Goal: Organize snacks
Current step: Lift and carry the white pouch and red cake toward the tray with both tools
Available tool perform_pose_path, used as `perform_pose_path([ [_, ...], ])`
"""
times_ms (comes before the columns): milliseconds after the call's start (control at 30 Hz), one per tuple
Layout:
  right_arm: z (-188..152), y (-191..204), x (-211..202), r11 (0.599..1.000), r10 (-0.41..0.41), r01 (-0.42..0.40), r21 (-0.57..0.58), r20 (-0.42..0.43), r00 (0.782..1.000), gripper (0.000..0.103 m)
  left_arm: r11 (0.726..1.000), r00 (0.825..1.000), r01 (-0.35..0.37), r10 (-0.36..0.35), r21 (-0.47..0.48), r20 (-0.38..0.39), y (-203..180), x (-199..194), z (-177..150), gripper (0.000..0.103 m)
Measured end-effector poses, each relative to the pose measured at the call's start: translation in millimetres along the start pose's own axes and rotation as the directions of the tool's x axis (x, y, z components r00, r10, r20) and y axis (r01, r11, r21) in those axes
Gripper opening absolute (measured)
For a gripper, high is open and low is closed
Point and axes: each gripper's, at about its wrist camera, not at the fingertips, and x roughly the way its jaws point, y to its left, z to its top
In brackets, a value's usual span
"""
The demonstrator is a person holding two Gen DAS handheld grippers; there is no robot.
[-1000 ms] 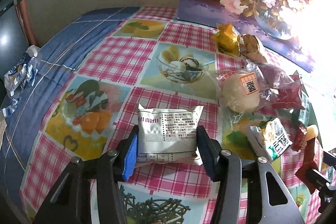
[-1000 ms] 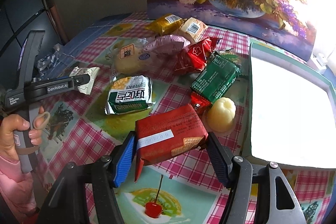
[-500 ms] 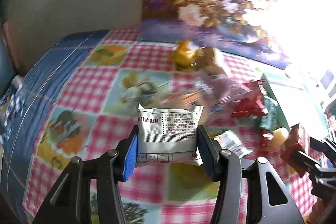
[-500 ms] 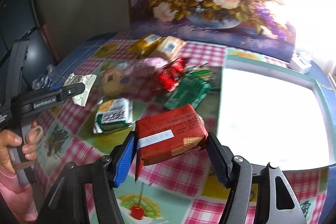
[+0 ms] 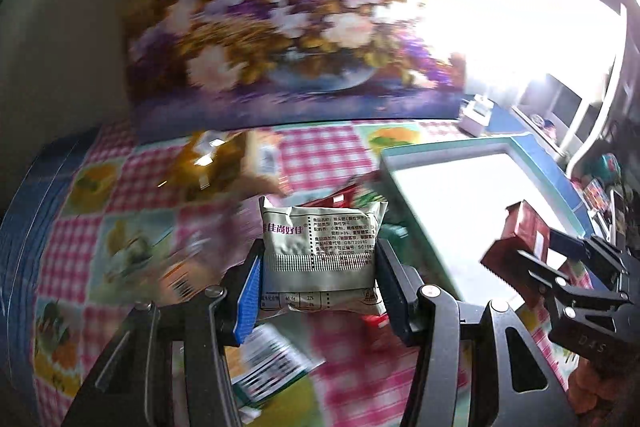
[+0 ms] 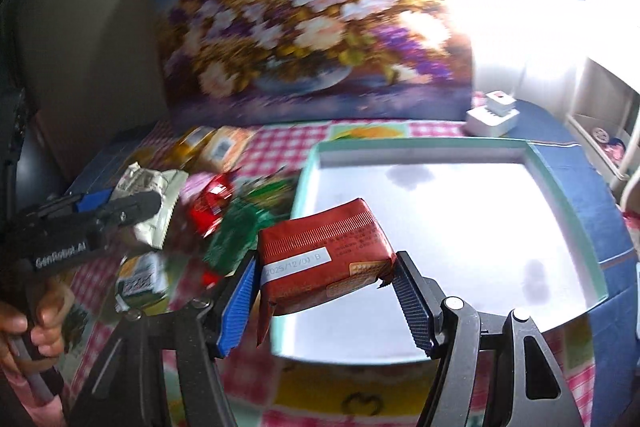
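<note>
Dropping is the risk: a white packet (image 5: pixel 320 251) is clamped in the left gripper (image 5: pixel 318 287) above the loose snacks (image 6: pixel 216 203), a red packet (image 6: pixel 324 251) in the right gripper (image 6: pixel 326 291) over the tray's (image 6: pixel 568 195) near-left edge; an early release would miss.

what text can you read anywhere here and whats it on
"2025/12/01 B": white date strip on the red packet held in the right gripper.
"GenRobot.AI": side of the left gripper, partly blurred.
"佳尚好佳": front of the silver packet held in the left gripper; its small ingredient print is too fine to read.
Loose snacks on the checked tablecloth: labels blurred, unreadable.
</note>
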Motion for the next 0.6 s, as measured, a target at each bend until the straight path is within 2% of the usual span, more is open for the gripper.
perform_pose_path([
  [367, 20, -50, 2, 0.991, -0.099, 0.093, 0.093, 0.052, 0.994, 0.069, 0.993, 0.999, 0.043, -0.04, 0.114, -0.033, -66, 28, 27, 0.054],
  [600, 32, -78, 18, 0.979, -0.167, 0.162, 0.128, 0.03, 0.986, 0.069, 0.986, 0.997, 0.067, -0.058, 0.154, -0.059, -103, 57, 40, 0.055],
])
